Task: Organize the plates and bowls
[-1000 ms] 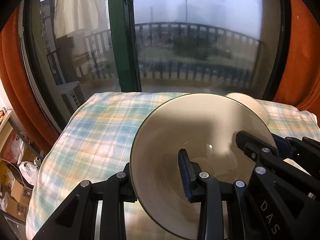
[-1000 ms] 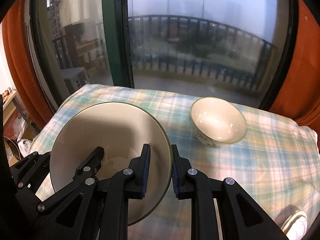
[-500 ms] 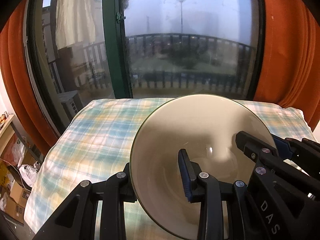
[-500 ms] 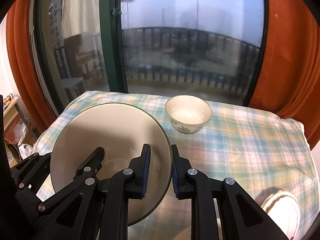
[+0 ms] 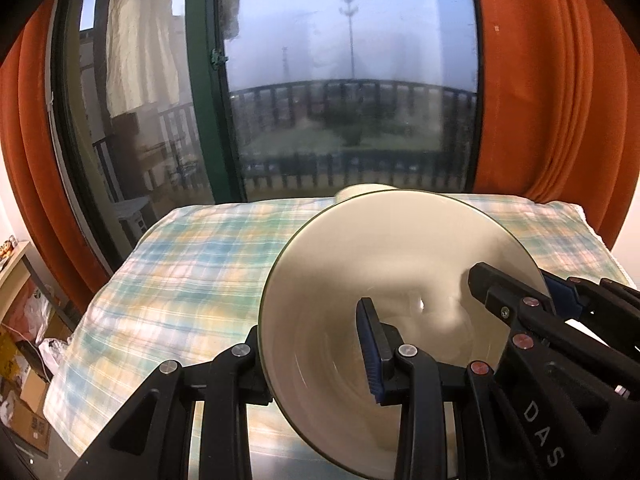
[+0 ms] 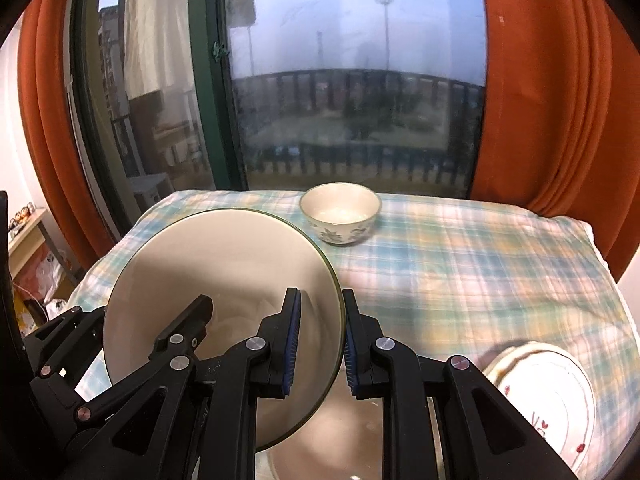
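A large cream bowl with a thin green rim (image 5: 400, 256) (image 6: 224, 272) hangs tilted above the checked tablecloth (image 6: 460, 264), carried by both grippers. My left gripper (image 5: 312, 348) is shut on its left rim, one finger outside and the blue pad inside. My right gripper (image 6: 320, 340) is shut on the right rim. Each gripper also shows in the other's view, the right gripper (image 5: 552, 300) and the left gripper (image 6: 132, 332). A small floral bowl (image 6: 340, 214) stands upright at the far edge of the cloth; only its rim (image 5: 364, 190) peeks over the large bowl.
A white plate with red markings (image 6: 548, 400) lies at the near right of the cloth. A pale glossy dish (image 6: 340, 440) shows partly under the held bowl. Behind the table are a large window (image 6: 352, 80) and orange curtains (image 6: 540, 100). Boxes and bags (image 5: 24, 360) sit low on the left.
Both grippers have carried the large bowl back from the window and to the right. The small floral bowl now looks farther off and more to the left. The white plate has come into view.
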